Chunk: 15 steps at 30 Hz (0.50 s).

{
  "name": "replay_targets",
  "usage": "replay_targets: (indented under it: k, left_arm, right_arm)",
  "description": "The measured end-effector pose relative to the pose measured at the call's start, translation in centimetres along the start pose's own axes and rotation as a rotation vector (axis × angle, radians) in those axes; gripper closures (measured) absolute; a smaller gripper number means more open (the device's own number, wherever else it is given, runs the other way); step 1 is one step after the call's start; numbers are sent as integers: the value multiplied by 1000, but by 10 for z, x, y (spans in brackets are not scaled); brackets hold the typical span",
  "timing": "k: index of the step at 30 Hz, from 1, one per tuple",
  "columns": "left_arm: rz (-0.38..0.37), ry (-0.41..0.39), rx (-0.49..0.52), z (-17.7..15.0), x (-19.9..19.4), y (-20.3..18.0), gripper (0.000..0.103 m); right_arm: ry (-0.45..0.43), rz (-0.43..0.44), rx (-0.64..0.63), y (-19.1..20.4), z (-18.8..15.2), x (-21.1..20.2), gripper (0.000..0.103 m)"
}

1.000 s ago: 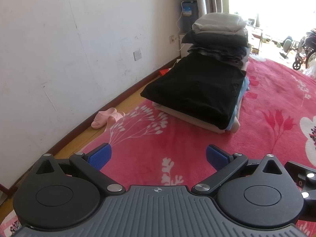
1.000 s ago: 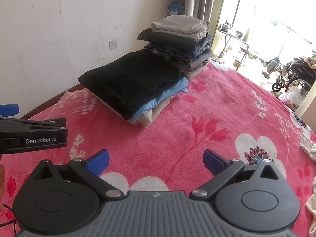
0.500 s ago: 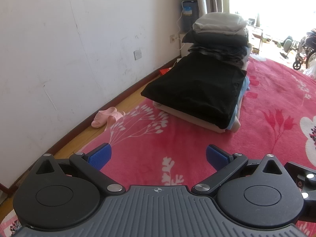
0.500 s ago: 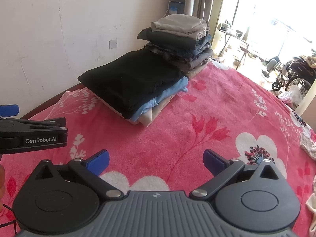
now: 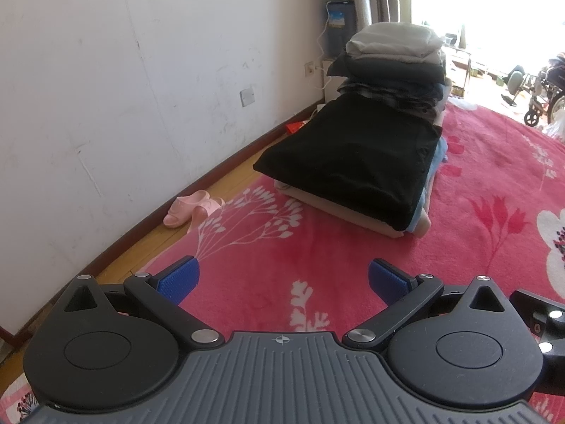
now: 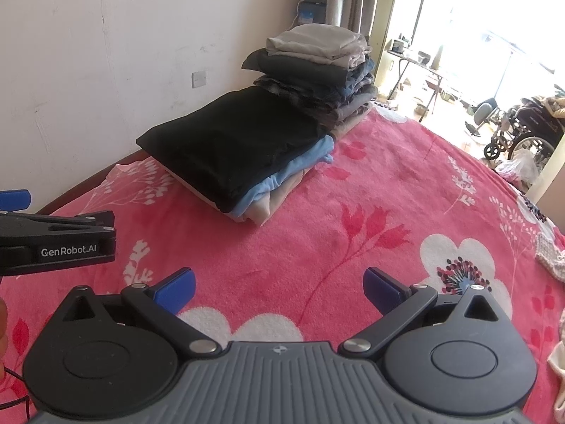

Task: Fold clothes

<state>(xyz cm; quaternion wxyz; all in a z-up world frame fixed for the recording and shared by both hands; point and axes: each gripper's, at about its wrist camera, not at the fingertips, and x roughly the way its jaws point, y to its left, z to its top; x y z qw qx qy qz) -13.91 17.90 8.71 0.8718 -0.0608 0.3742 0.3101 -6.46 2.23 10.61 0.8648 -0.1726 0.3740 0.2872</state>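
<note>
Both hand-held grippers, left (image 5: pixel 280 279) & right (image 6: pixel 279 288), wide, empty. Risk: tall folded stack (image 6: pixel 314 70) behind black garment (image 6: pixel 240 141) topples if nudged.

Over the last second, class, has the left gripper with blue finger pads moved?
No. The left gripper frames the pink slipper and white wall switch as before.

Both wrist views look low and forward across the pink floral blanket (image 5: pixel 317 247), sharing the stacked folded clothes (image 5: pixel 356 155) (image 6: pixel 247 145) at twelve o'clock; the right view catches the left gripper (image 6: pixel 14 199) at nine o'clock.
</note>
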Motion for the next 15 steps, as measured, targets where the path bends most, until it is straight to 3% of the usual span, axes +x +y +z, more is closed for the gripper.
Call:
replay_targets:
  k: [15]
  left_arm:
    - [-1, 0, -2, -1, -1, 1, 0]
  right_arm:
    - [10, -3, 2, 2, -1, 1, 0]
